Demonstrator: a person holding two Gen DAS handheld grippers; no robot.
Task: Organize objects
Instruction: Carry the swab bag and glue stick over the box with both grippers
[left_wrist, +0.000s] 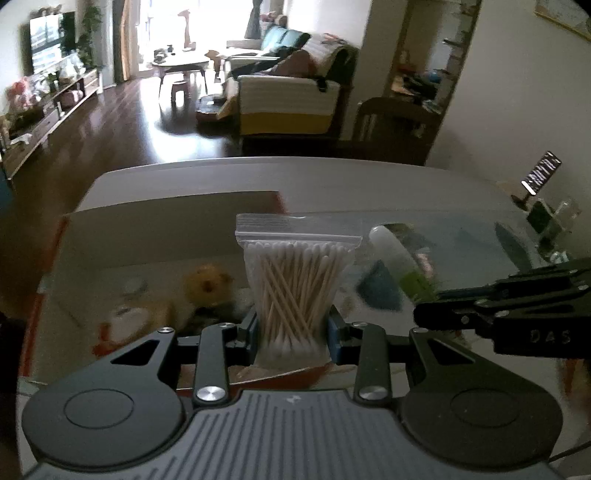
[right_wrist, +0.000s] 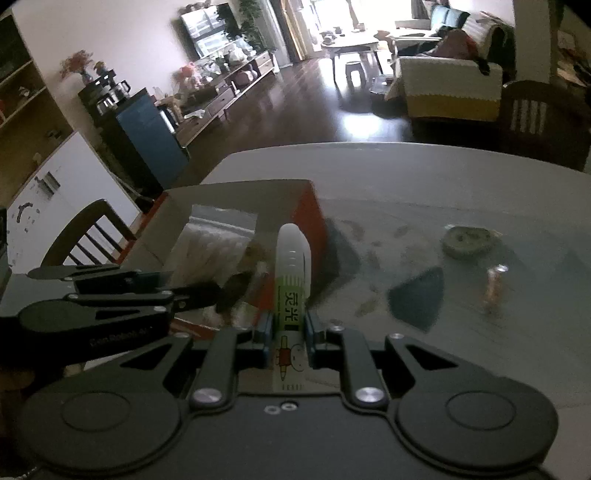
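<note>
1. Left wrist view: at the far left, the inside of an open cardboard box (left_wrist: 155, 229) with red outer sides is seen, but its contents are blurred; only a yellowish fuzzy shape (left_wrist: 208, 284) and some pale items can be made out, and they cannot be identified.
2. In the centre, a clear zip bag of cotton swabs (left_wrist: 295, 284) is held upright above the box's near edge, pinched at its lower part by the left gripper (left_wrist: 293, 332); wooden sticks with white tips are seen crossed inside.
3. To the right, the right gripper (left_wrist: 423, 319) is seen from the side, partly cut off by the frame edge, with a white and green glue tube (left_wrist: 397, 258) standing in front of it, blurred.
4. Right wrist view: the left gripper (right_wrist: 221, 295) is seen at the left over the box (right_wrist: 306, 221), and the swab bag (right_wrist: 210, 251) appears only as a pale smear.
5. In the centre, the glue tube (right_wrist: 291, 291) is clamped upright between the right gripper's (right_wrist: 290, 332) blue pads, just beside the box's red corner; a white cap, green label and cartoon figure are shown.
6. On the grey table (right_wrist: 424, 177) to the right, a dark triangular piece (right_wrist: 419, 295), a round greenish object (right_wrist: 467, 240) and a small blurred item (right_wrist: 493, 286) are left well apart.
</note>
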